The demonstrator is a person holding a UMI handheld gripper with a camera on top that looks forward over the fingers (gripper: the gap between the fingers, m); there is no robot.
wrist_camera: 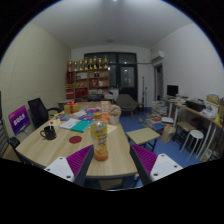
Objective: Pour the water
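The long wooden table is pale tan, its top strewn with sheets of white and teal paper. A small black mug sits near a laptop with a bright purple screen. Between the gripper's two white fingers with magenta pads stands a clear plastic bottle of orange liquid, capped in orange as well (the liquid's tone is close to amber). Black office chairs line the table's far side. The floor is a dull blue. Walls are cream-white, the ceiling a pale grey-white. Far shelves show reds and yellows beside dark windows.
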